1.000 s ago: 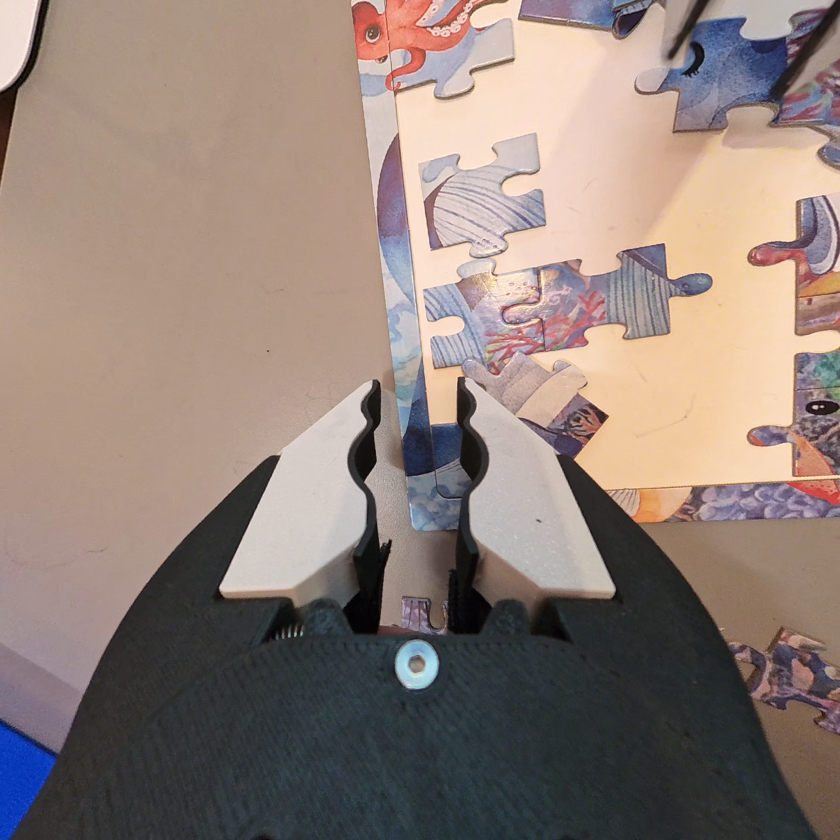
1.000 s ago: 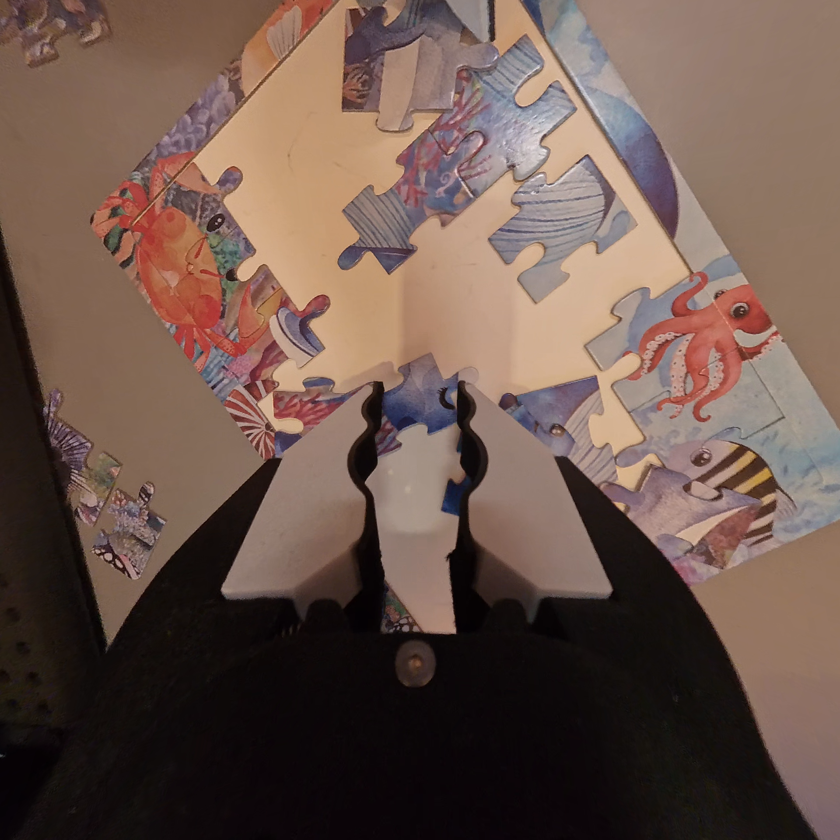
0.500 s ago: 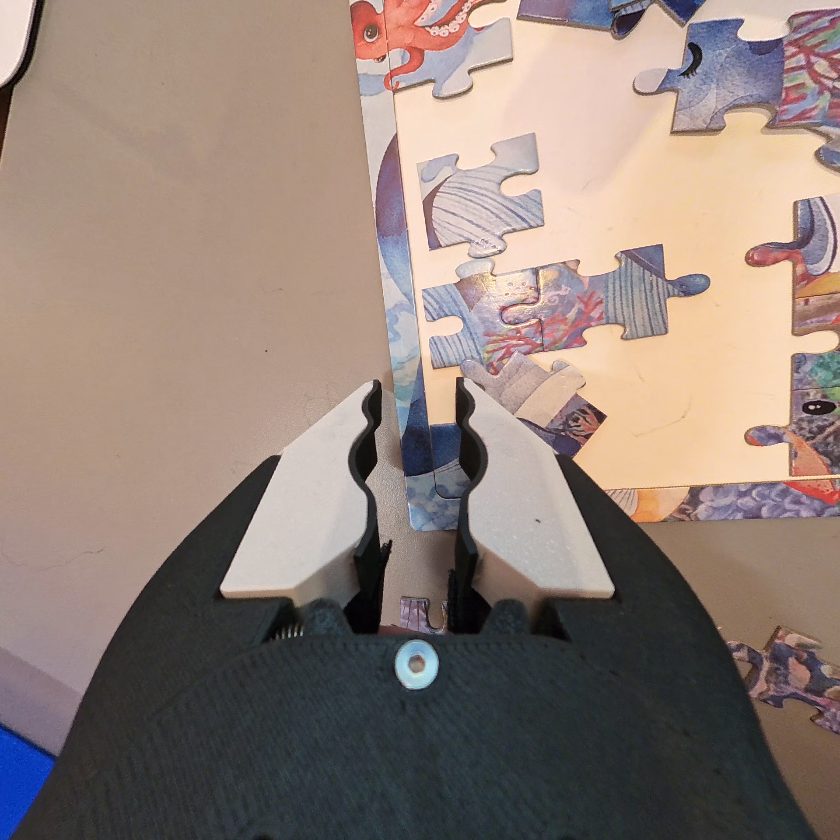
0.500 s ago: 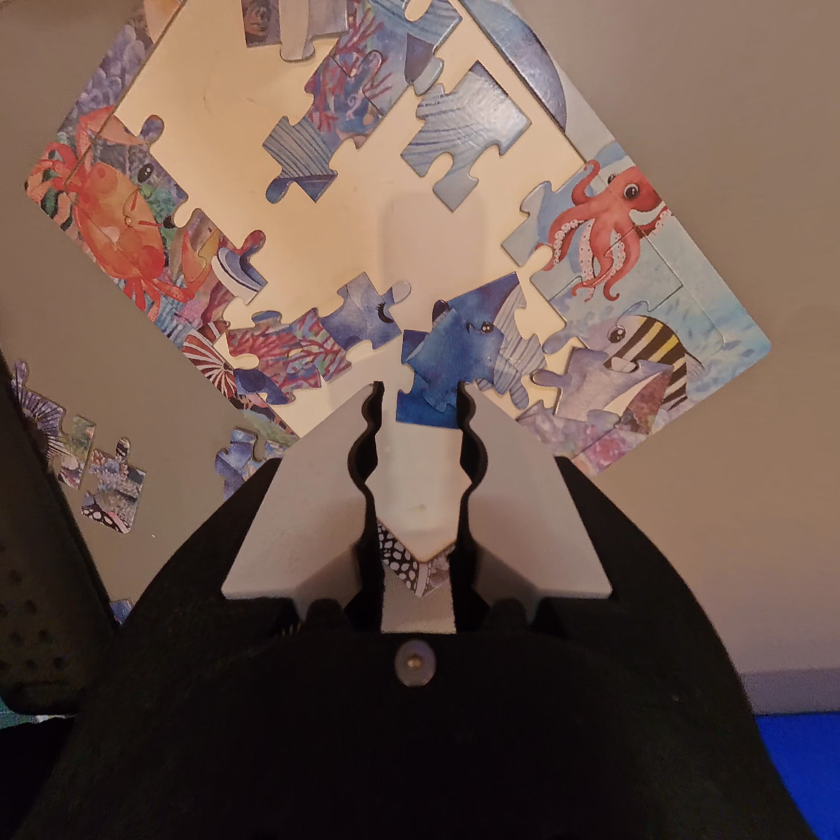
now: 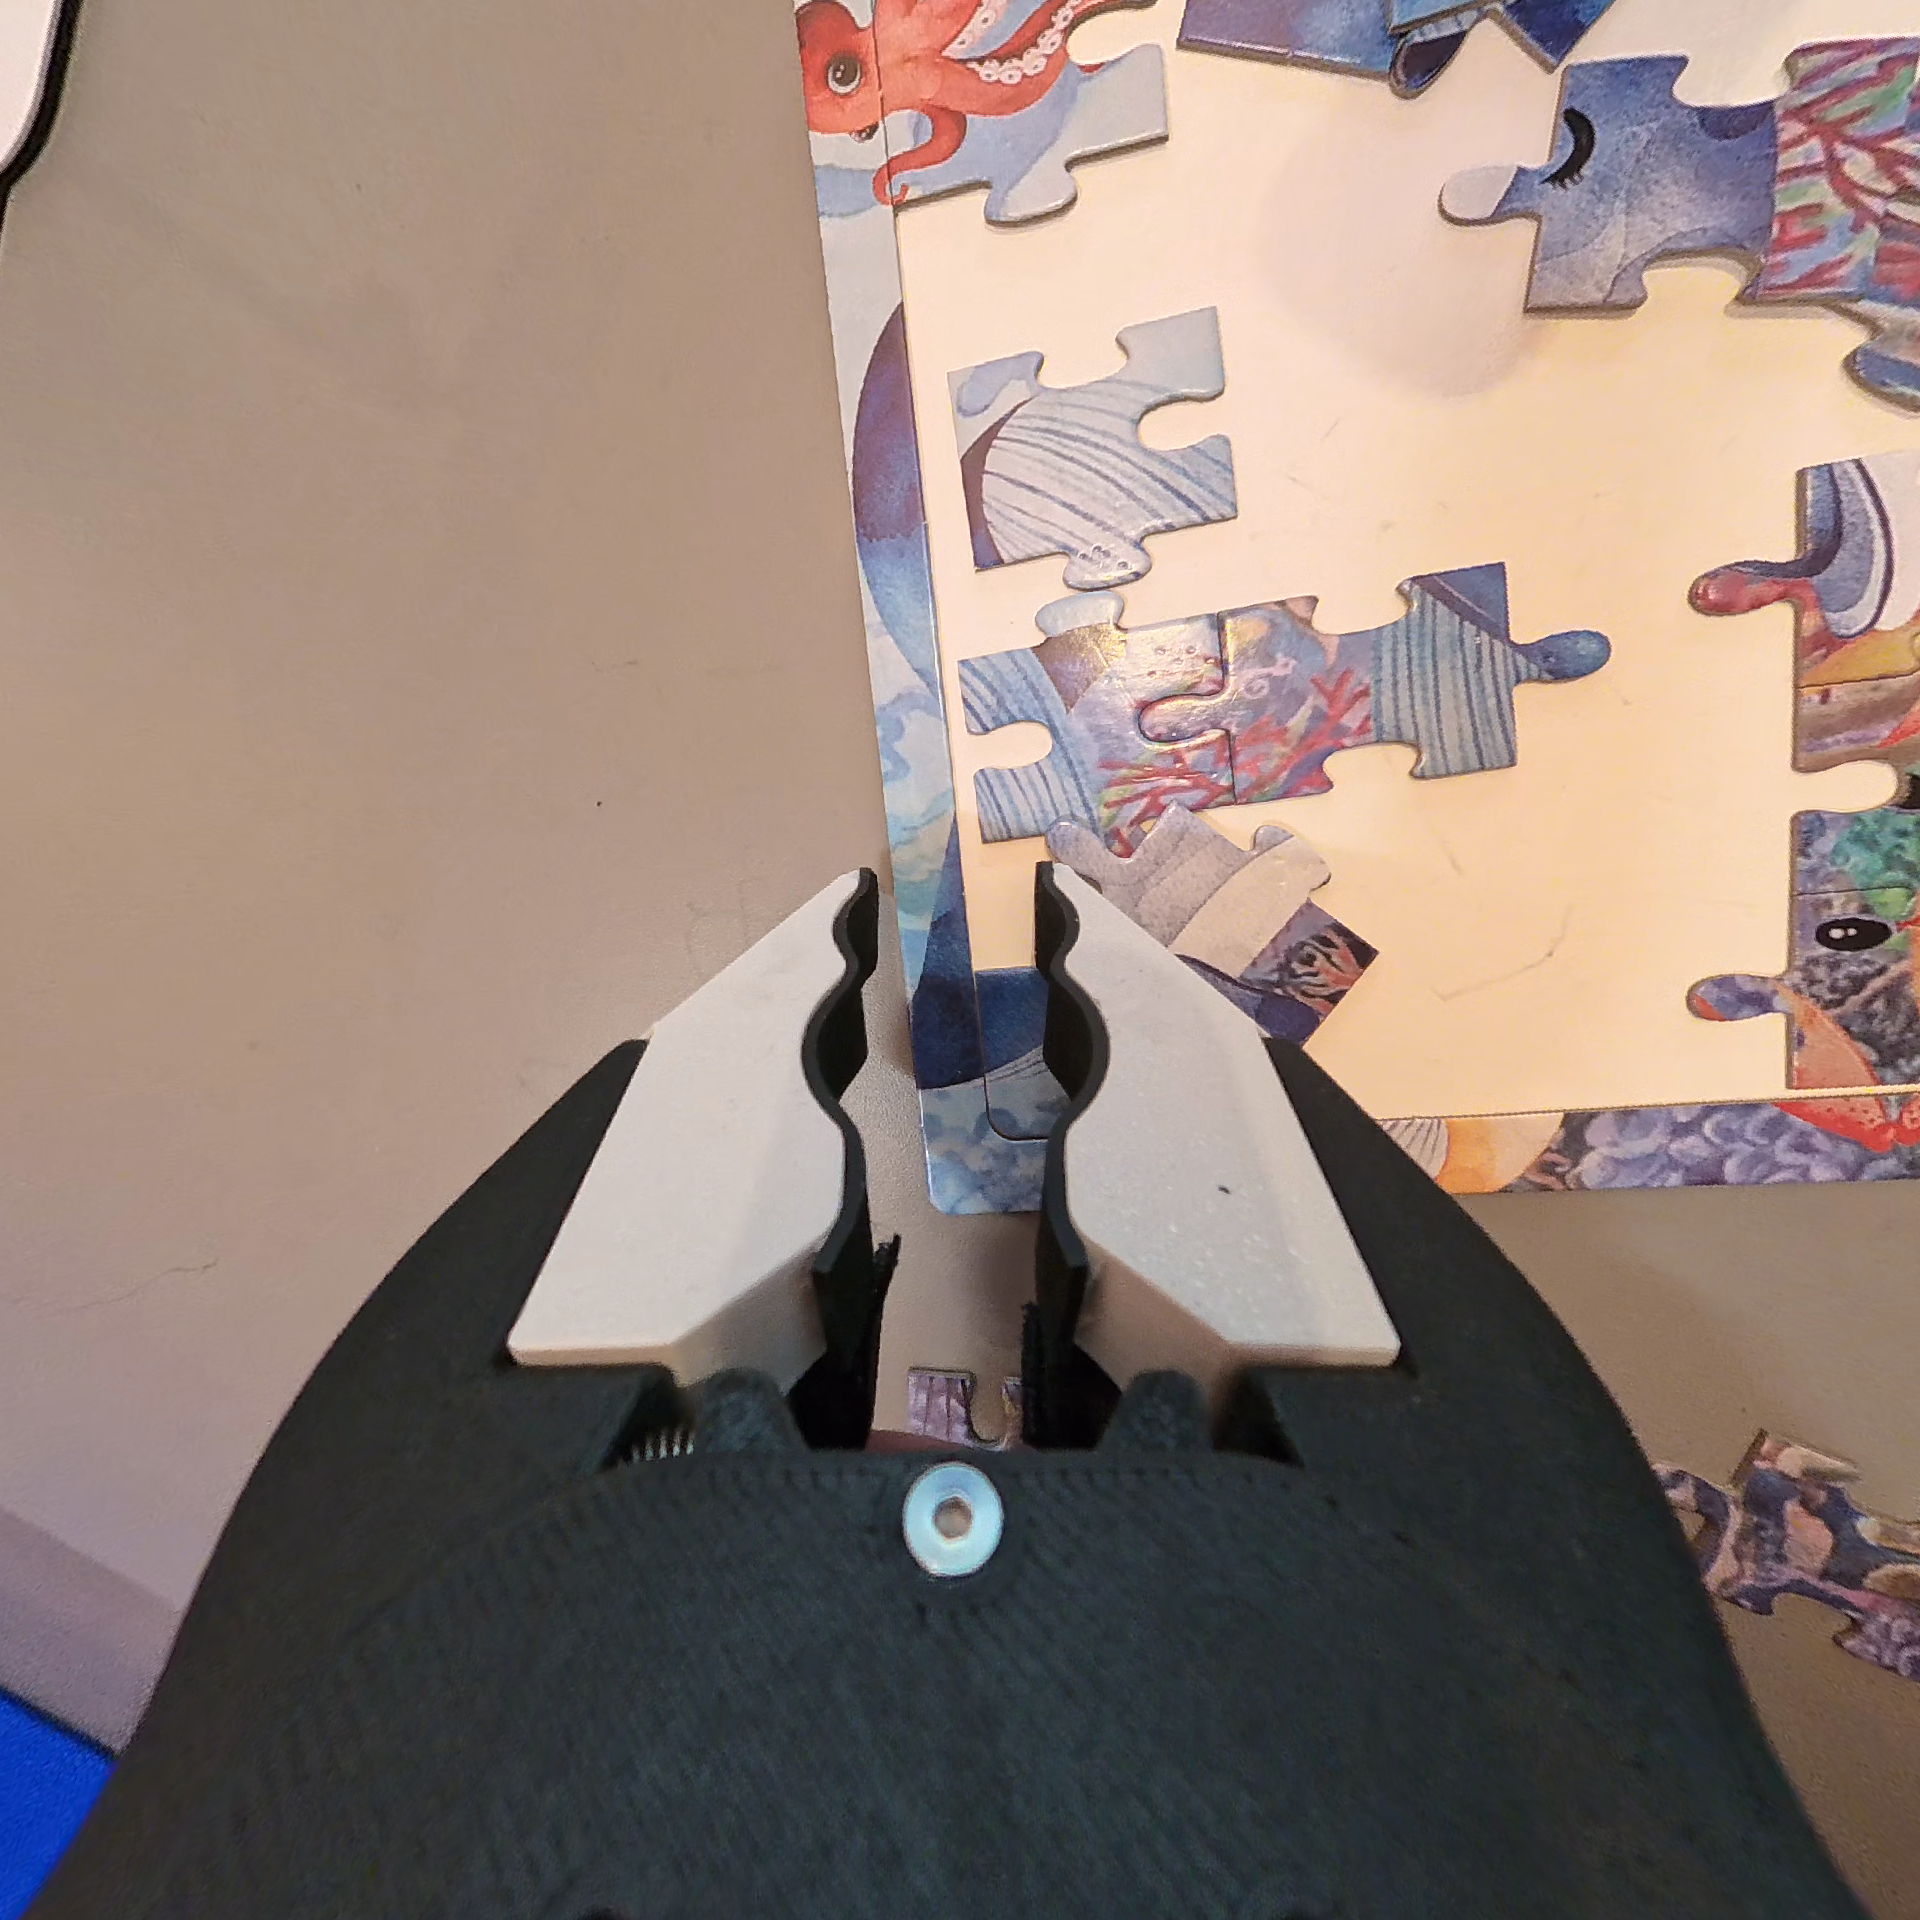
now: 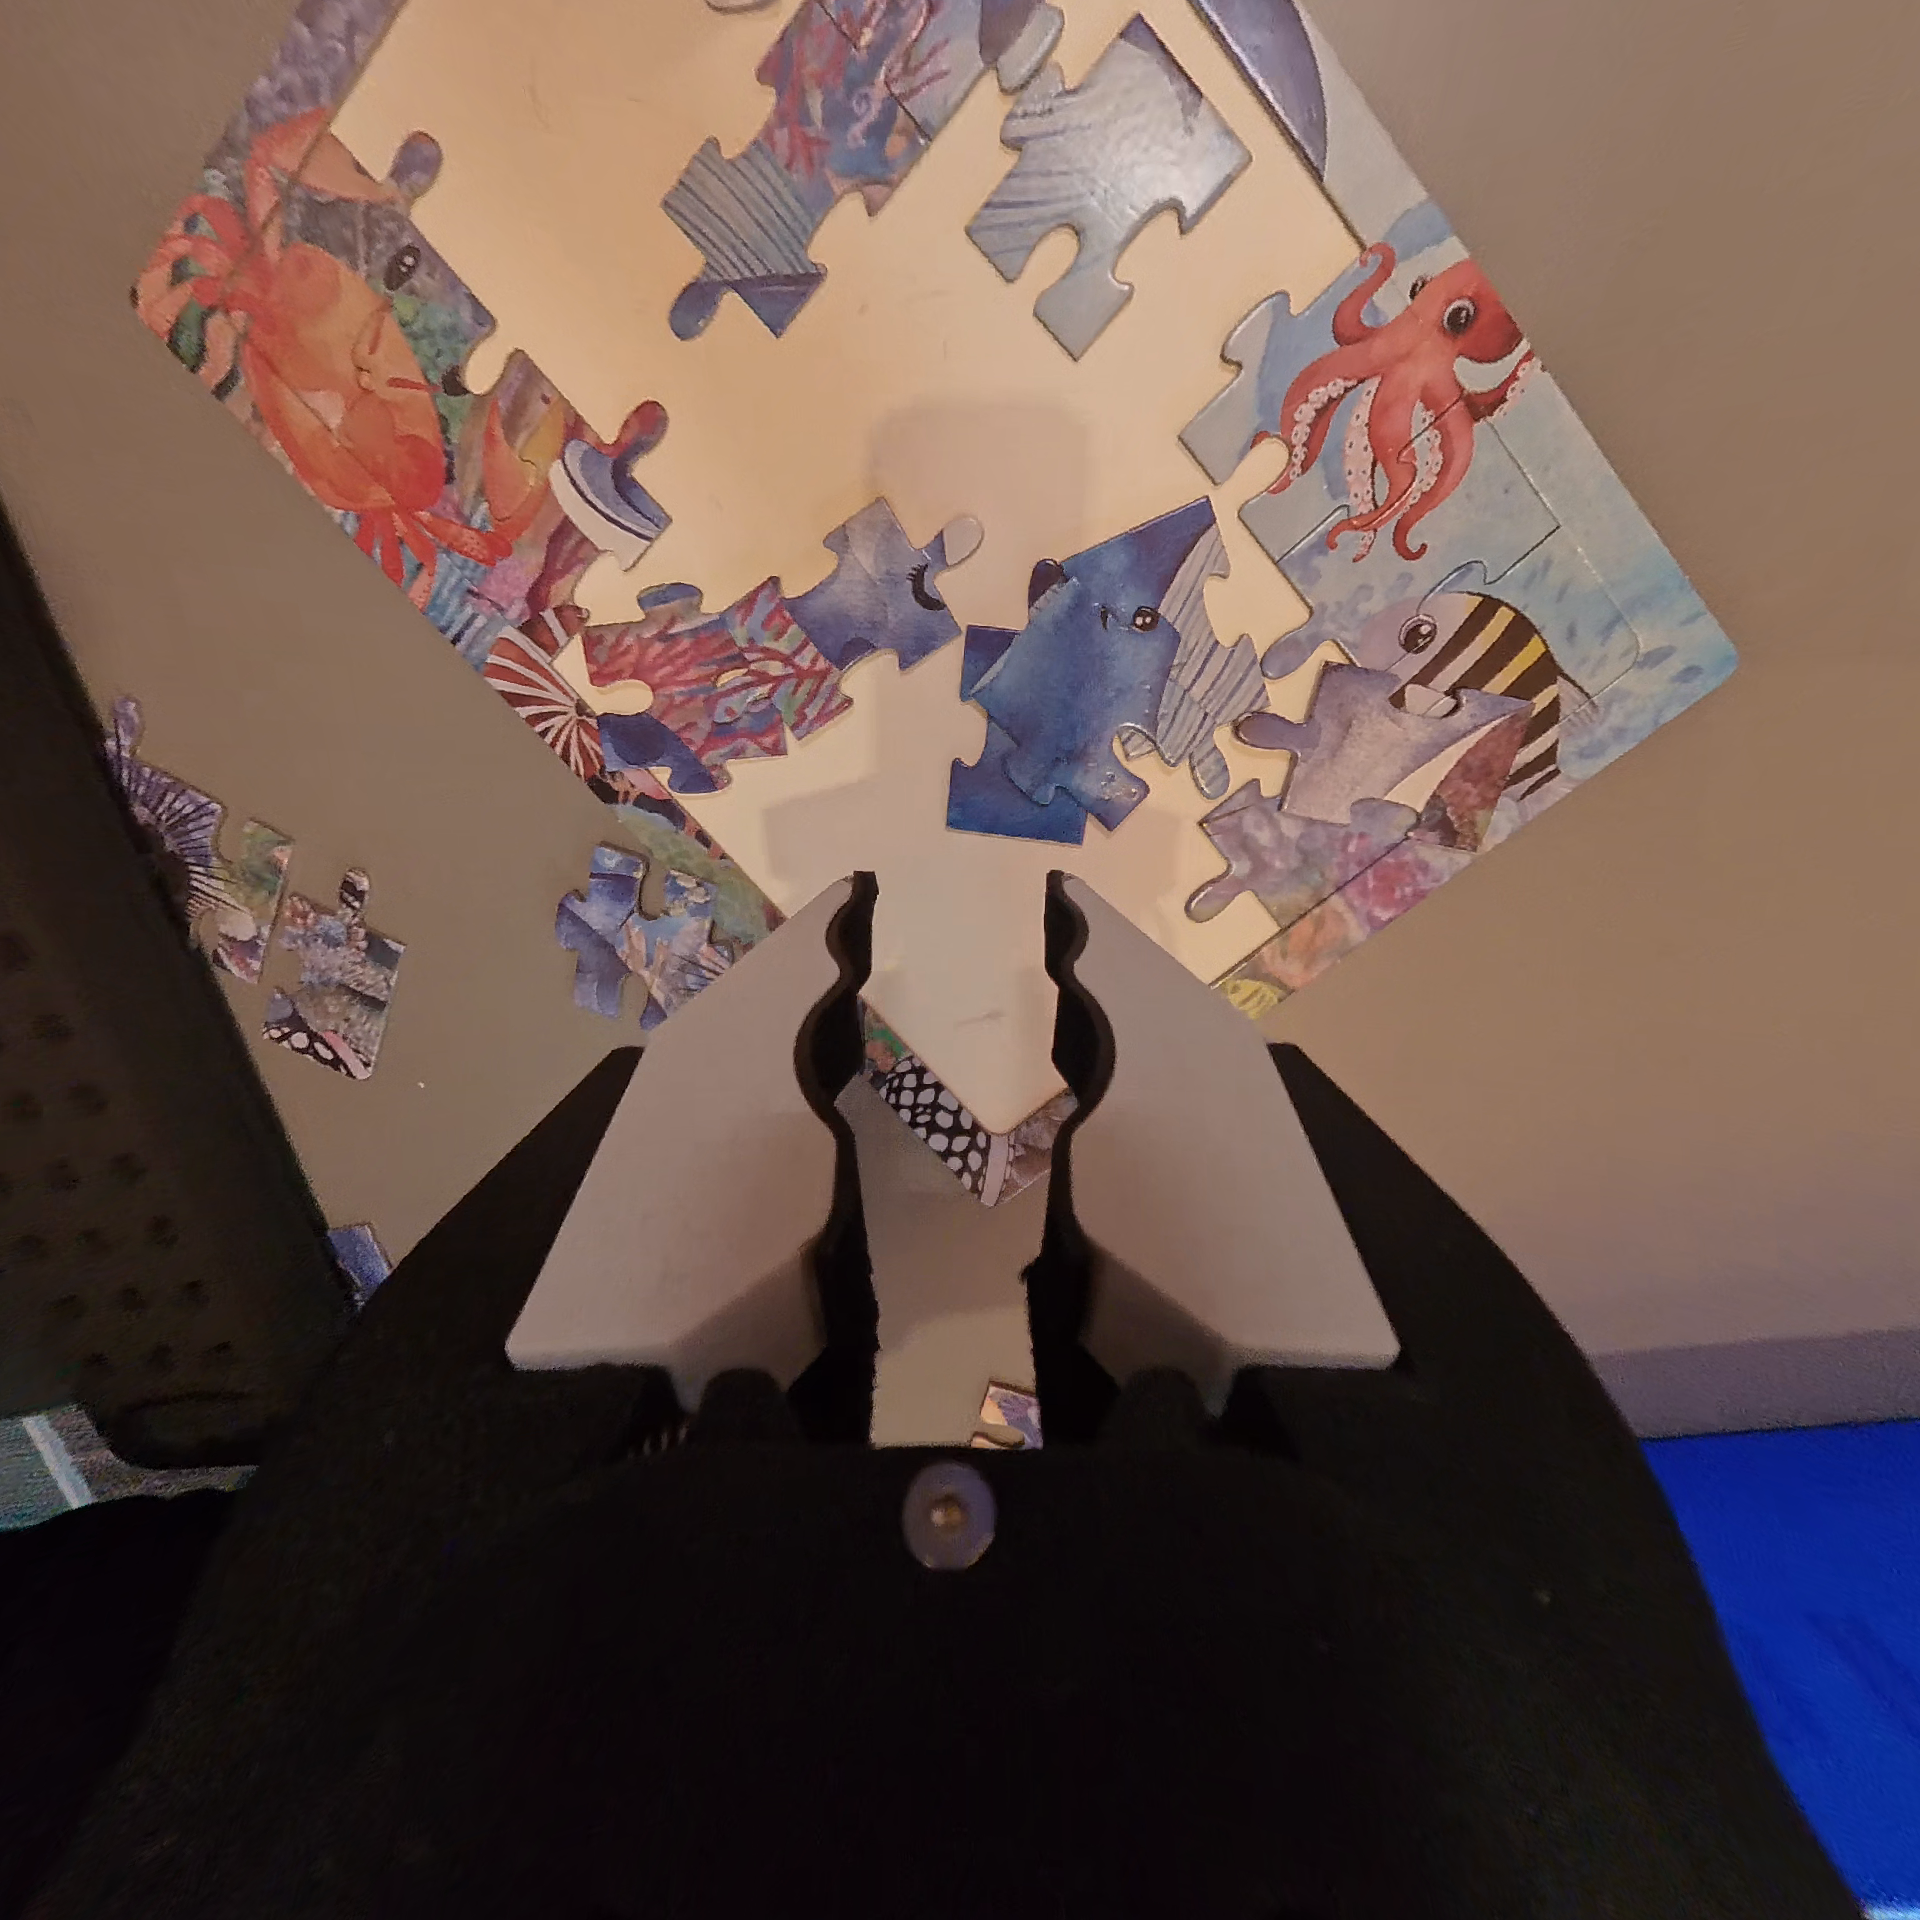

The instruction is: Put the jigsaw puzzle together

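The puzzle tray [image 5: 1299,312] has a cream base and a printed sea border, and holds several placed and loose pieces. In the left wrist view my left gripper [image 5: 956,883] is open and empty over the tray's near left corner, beside a grey-striped piece [image 5: 1216,904] and a joined coral pair [image 5: 1226,707]. A whale piece [image 5: 1091,457] lies beyond. In the right wrist view my right gripper [image 6: 958,883] is open and empty above the tray's near corner [image 6: 977,997]. A dark blue fish piece [image 6: 1070,696] and a blue eyelash piece [image 6: 883,592] lie just ahead of it.
Loose pieces lie on the beige table: one at the lower right in the left wrist view [image 5: 1808,1548], several left of the tray in the right wrist view [image 6: 312,966] [image 6: 634,935]. A dark perforated object [image 6: 104,1039] stands at the left. A blue surface [image 6: 1818,1558] shows beyond the table edge. The grippers' ends are close to 20 cm from one another. The dark perforated object [image 6: 104,1039] lies around 20 cm away from my right fingertips.
My right gripper has drawn back from the blue pieces toward the tray's near corner, so more of the tray shows. The left gripper has hardly moved.
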Demonstrator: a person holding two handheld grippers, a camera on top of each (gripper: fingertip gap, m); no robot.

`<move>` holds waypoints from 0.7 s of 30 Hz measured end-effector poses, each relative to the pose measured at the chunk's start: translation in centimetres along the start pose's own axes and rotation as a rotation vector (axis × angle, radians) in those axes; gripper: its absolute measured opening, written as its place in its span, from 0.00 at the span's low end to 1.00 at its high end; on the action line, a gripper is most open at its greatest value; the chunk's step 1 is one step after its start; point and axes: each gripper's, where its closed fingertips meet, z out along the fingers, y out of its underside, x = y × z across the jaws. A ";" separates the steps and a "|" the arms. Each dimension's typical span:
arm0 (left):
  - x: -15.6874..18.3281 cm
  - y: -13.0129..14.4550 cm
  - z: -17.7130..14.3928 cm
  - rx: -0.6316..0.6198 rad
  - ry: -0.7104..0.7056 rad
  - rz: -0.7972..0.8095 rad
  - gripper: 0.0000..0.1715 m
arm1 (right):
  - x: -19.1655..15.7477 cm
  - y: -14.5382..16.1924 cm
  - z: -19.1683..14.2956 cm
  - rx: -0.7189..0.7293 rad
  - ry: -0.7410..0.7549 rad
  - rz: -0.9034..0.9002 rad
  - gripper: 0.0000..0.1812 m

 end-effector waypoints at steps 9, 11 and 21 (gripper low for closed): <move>0.1 0.0 0.0 -0.003 0.001 -0.010 0.16 | 0.8 0.9 -3.1 0.023 0.089 0.026 0.17; 0.0 0.0 0.0 -0.004 0.001 -0.013 0.16 | 0.9 1.0 -3.5 0.028 0.098 0.028 0.17; 0.0 0.0 0.0 -0.005 -0.003 -0.011 0.16 | 0.4 1.2 -3.4 -0.002 0.102 0.011 0.18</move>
